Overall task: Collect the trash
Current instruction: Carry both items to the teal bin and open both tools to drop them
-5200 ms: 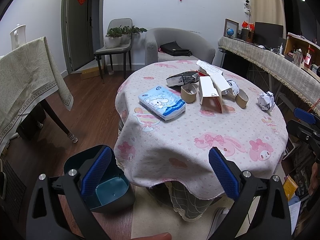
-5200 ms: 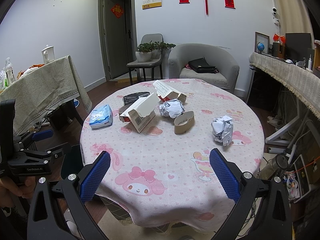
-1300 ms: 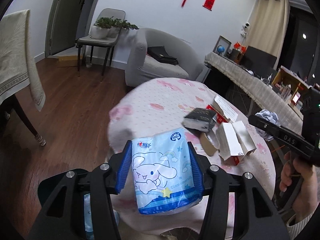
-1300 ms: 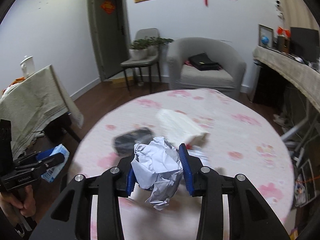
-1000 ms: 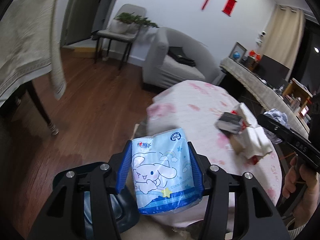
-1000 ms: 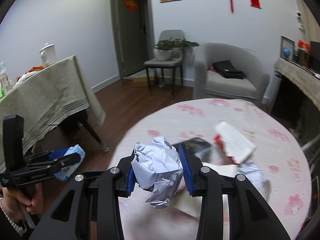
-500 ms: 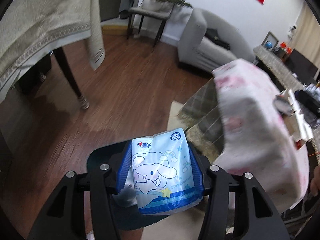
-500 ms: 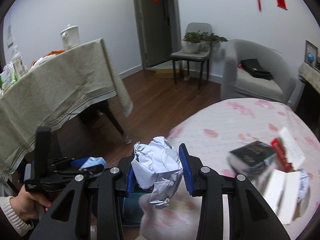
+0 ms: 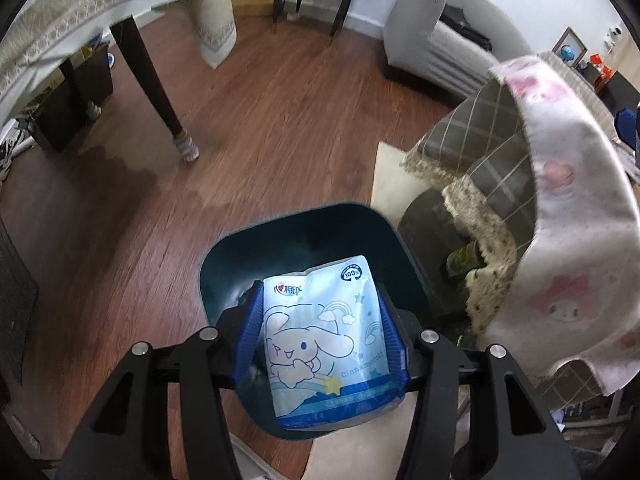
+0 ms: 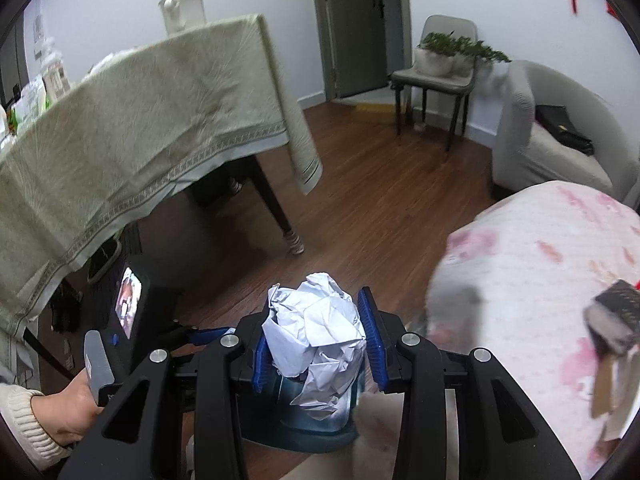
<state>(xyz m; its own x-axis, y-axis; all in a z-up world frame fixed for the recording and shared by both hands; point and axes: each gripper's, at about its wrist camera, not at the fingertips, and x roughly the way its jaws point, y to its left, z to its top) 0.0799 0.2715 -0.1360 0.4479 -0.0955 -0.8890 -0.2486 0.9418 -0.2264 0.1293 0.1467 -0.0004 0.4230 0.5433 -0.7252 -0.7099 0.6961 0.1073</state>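
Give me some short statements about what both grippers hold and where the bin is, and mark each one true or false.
1. The left gripper is shut on a light blue cartoon tissue pack. True.
2. The right gripper is open and holds nothing. False: it is shut on a crumpled white paper ball.
3. The tissue pack hangs over the dark teal plastic bin. True.
4. The bin stands on the pink tablecloth. False: it stands on the floor beside the table.
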